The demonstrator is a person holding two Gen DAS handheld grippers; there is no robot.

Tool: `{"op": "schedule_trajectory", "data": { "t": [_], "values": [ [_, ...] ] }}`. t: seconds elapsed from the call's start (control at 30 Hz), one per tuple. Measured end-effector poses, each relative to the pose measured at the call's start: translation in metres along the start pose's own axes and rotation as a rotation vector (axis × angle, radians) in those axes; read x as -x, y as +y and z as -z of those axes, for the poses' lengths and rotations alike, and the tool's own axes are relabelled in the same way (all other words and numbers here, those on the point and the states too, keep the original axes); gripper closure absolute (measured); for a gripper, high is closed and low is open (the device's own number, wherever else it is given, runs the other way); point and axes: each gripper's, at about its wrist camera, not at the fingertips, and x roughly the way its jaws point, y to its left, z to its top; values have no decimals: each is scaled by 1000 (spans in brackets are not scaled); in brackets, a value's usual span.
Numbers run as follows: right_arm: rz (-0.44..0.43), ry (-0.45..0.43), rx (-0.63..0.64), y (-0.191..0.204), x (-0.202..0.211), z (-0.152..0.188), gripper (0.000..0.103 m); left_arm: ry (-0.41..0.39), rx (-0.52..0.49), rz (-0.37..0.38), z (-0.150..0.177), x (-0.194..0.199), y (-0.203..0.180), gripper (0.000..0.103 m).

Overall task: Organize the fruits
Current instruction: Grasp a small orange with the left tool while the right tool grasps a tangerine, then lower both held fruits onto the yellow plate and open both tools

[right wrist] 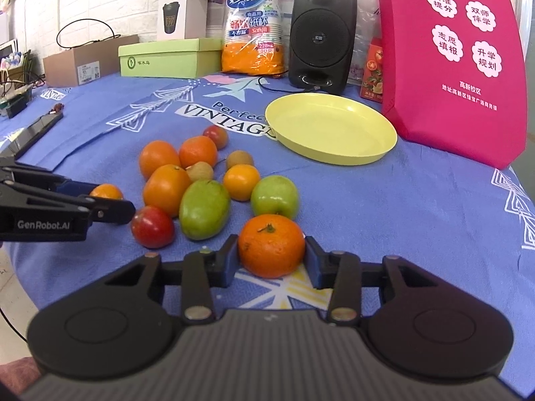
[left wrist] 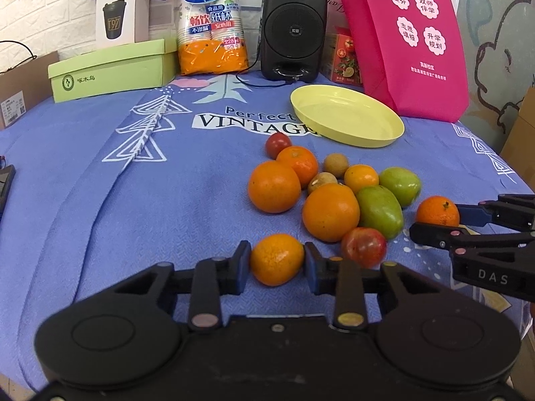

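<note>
Two hand-held grippers work over a worktop (right wrist: 418, 180) covered in a blue printed cloth. The landmark is an empty yellow plate (right wrist: 334, 133) at the back, in front of a black speaker (right wrist: 321, 33) and beside a pink bag (right wrist: 461, 60).

The step in hand looks like a double pick-up. The left gripper (left wrist: 277, 262) is closed on a small orange (left wrist: 277, 259), both pads pressing its sides, at the near edge of the fruit pile and well short of the plate. The right gripper (right wrist: 271, 255) is clamped on a mandarin (right wrist: 271, 245) with a green stalk, also well short of the plate, on the pile's right side. Both fruits appear to rest on the cloth.

The remaining fruit (right wrist: 204, 183), oranges, green and red pieces and small brown ones, lies clustered between the grippers and the plate.

The next move probably calls for lifting each fruit clear, then carrying it over the pile to the plate. The right has open cloth to go around; the left must rise above the heap. The bag stands just beside the plate's far side, so little room there.
</note>
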Motion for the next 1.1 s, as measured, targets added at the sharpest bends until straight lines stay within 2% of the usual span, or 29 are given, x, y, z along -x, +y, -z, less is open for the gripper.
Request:
{"op": "schedule_trajectory", "data": {
  "t": [0.23, 0.53, 0.83, 1.1],
  "values": [
    [-2, -7, -11, 0, 17, 6, 63, -6, -9, -22, 0, 13, -2, 70],
    [10, -60, -18, -6, 45, 6, 63, -40, -27, -33, -2, 37, -8, 70],
    [30, -92, -27, -17, 59, 2, 63, -62, -38, -12, -9, 49, -12, 70],
    [41, -102, -28, -30, 52, -7, 63, -83, -44, 26, -25, 50, -9, 70]
  ]
}}
